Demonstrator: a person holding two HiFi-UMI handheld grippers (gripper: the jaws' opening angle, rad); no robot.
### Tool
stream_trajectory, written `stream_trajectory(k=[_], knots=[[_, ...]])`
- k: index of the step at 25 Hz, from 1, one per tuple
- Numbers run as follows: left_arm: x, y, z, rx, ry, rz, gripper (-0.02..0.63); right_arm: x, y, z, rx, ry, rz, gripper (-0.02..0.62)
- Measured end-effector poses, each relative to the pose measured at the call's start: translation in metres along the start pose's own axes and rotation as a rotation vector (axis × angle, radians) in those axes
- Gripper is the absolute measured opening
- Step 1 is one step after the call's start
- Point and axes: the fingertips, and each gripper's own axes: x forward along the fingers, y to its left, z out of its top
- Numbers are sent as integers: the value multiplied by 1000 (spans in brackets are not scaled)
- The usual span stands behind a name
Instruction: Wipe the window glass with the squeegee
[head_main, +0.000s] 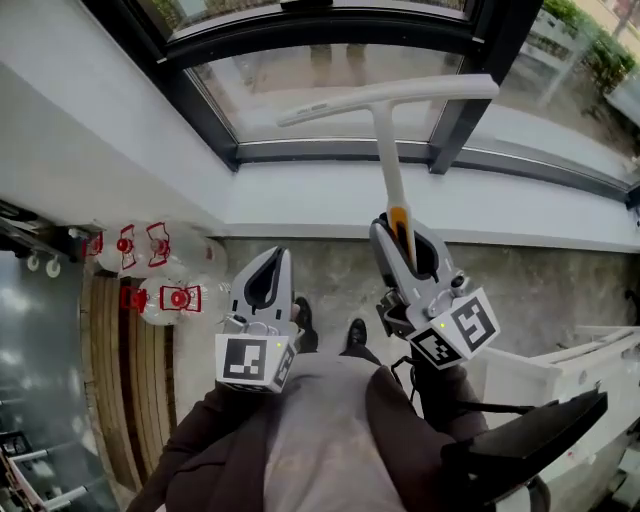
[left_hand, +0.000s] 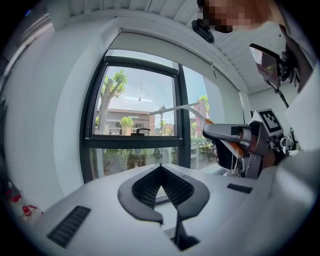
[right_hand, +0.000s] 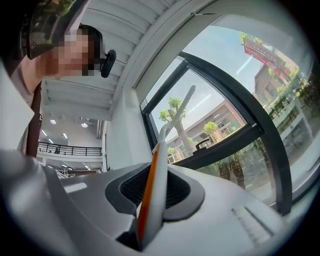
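Observation:
A white squeegee (head_main: 388, 140) with an orange stripe on its handle (right_hand: 152, 187) stands upright in my right gripper (head_main: 408, 240), which is shut on the handle. Its T-shaped blade (head_main: 390, 98) sits in front of the lower window glass (head_main: 320, 85); whether it touches the pane I cannot tell. My left gripper (head_main: 267, 272) hangs lower and to the left, shut with nothing between its jaws. In the left gripper view the right gripper (left_hand: 235, 135) and the squeegee (left_hand: 192, 109) show at the right, before the dark-framed window (left_hand: 137, 120).
A white sill (head_main: 420, 205) runs below the dark window frame (head_main: 455, 120). Clear water jugs with red caps (head_main: 160, 270) lie on the floor at the left. A white piece of furniture (head_main: 570, 375) stands at the right. The person's shoes (head_main: 355, 335) are below.

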Motion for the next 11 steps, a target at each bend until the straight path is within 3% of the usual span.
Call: stream_trajectory(k=[5,11], knots=[[-35,17,-15,-51,13,21,0,-5,30,-6,9,6,9,55],[-64,23,-30,-123,85,-37,0,-7,60,-8,39,20,-29,55]])
